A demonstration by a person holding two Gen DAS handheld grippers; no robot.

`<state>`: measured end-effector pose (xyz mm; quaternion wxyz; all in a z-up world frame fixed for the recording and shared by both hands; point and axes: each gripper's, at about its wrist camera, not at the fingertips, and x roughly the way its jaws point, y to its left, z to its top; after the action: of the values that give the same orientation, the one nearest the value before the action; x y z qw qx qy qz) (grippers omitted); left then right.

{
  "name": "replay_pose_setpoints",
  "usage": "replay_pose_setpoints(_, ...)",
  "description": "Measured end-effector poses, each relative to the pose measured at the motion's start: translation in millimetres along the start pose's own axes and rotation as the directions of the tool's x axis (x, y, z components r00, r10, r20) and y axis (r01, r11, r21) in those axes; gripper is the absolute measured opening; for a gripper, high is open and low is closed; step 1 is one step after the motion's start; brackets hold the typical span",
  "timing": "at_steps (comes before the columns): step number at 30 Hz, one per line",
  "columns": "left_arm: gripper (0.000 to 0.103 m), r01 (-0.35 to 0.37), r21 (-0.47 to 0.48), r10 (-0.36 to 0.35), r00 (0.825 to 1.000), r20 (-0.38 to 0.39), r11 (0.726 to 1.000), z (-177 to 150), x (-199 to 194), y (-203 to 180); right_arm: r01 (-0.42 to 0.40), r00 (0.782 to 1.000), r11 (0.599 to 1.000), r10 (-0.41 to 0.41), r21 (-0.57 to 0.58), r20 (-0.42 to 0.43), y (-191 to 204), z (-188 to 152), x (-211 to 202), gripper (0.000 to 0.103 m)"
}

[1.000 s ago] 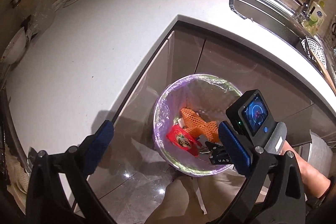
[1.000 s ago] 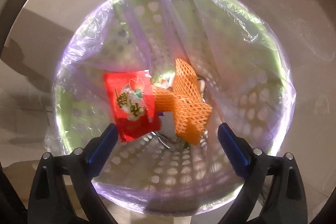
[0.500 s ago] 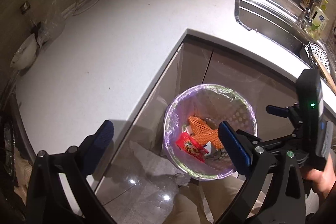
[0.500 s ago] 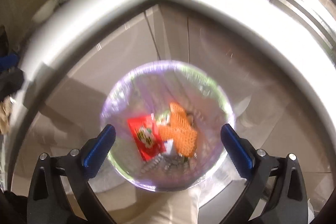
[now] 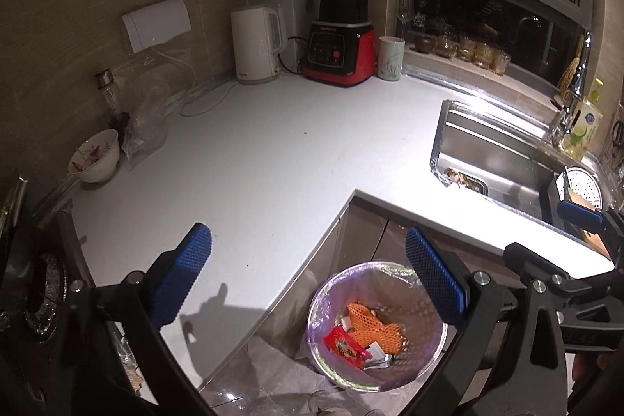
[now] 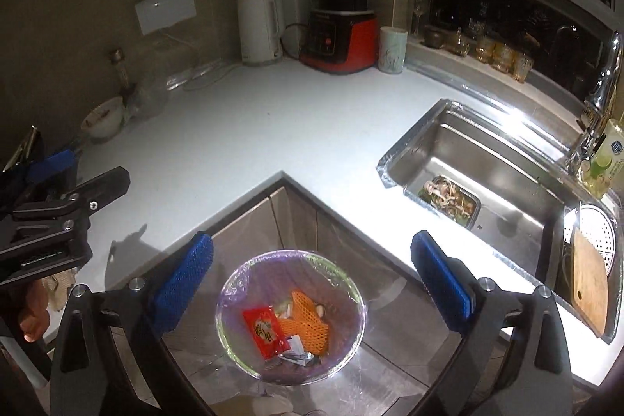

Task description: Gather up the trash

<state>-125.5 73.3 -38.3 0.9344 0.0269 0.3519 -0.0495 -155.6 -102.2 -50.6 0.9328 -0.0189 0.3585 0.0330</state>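
While both tools hang above the worktop [image 5: 273,158] corner w/ jaws spread wide & empty, left tool [image 5: 308,283] and right tool [image 6: 312,283] each frame the lined trash bin [image 6: 234,299] below; red wrapper [image 6: 266,331] & orange foam net [image 6: 304,322] lie inside.

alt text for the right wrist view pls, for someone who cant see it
The open right gripper hangs above a floor bin lined with a clear bag, holding a red packet and orange foam netting. Behind it, a white L-shaped counter carries a kettle and red blender, with a steel sink at right.
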Motion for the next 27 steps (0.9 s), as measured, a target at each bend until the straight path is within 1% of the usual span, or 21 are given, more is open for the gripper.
replay_pose_setpoints(4, 0.095, -0.008, -0.03, 0.01, 0.999, 0.044, 1.0, 7, -27, -3, 0.024, 0.996, 1.0, -0.023, -0.015, 0.089, 6, 7, -39, 0.101)
replay_pose_setpoints(7, 0.095, -0.025, -0.045, 0.029, 0.997, 0.073, 0.999, 4, -47, -8, 0.026, 0.991, 1.0, -0.024, -0.015, 0.132, 7, 4, -59, 0.101)
replay_pose_setpoints(10, 0.095, -0.039, -0.049, 0.044, 0.995, 0.09, 0.998, -2, -63, -16, 0.014, 0.989, 1.0, -0.011, -0.018, 0.149, 5, -2, -75, 0.101)
replay_pose_setpoints(15, 0.095, -0.048, -0.06, 0.054, 0.992, 0.115, 0.997, -12, -87, -29, 0.0, 0.988, 1.0, 0.004, -0.024, 0.156, 7, -16, -93, 0.101)
replay_pose_setpoints(19, 0.095, -0.034, -0.06, 0.043, 0.989, 0.14, 0.998, -15, -103, -37, 0.002, 0.984, 1.0, 0.004, -0.031, 0.179, 9, -23, -110, 0.101)
replay_pose_setpoints(22, 0.095, -0.02, -0.061, 0.029, 0.989, 0.143, 0.998, -17, -111, -43, 0.002, 0.981, 0.999, 0.004, -0.034, 0.194, 9, -28, -120, 0.101)
replay_pose_setpoints(27, 0.095, -0.024, -0.051, 0.031, 0.989, 0.147, 0.998, -21, -118, -51, 0.001, 0.978, 1.0, 0.004, -0.026, 0.206, 8, -34, -129, 0.101)
